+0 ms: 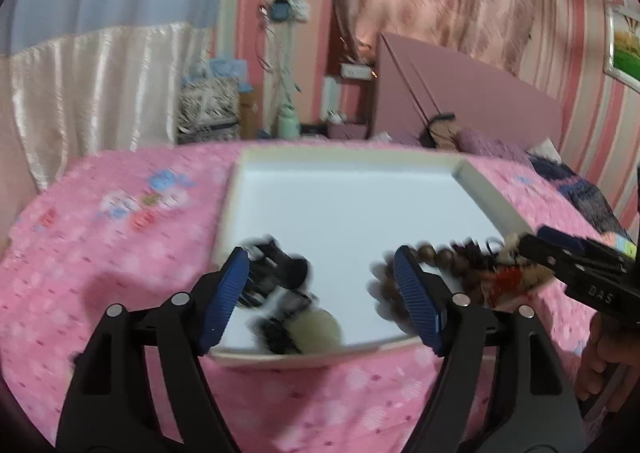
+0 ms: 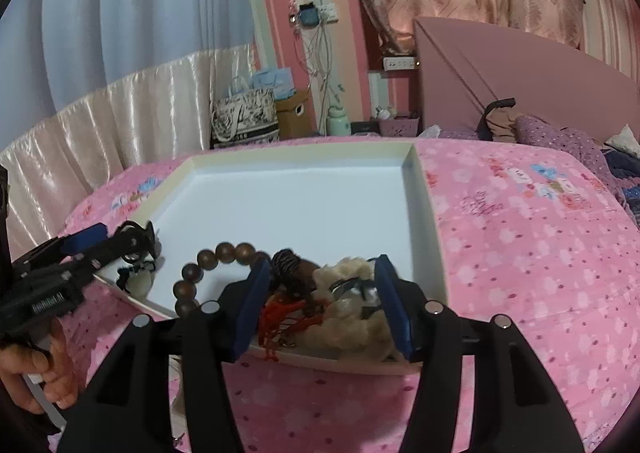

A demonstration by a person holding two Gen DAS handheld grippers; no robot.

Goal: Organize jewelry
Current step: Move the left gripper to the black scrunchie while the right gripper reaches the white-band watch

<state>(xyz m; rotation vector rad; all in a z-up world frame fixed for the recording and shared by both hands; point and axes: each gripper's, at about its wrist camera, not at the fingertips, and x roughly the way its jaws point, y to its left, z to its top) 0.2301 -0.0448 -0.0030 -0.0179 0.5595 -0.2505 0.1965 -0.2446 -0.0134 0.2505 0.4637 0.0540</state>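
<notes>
Right wrist view: one white tray, two pouches, one bead bracelet.

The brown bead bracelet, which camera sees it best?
The right wrist view. There the brown bead bracelet is sharp, curving across the white tray beside the right gripper. In the left wrist view the same beads are blurred and partly hidden behind a finger.

Soft, even indoor light with a pink cast fills both fisheye views, brightest on the white tray floor. Motion blur smears the left wrist view; the right is sharper. Straight lines bow outward, and black vignettes close the corners.
</notes>
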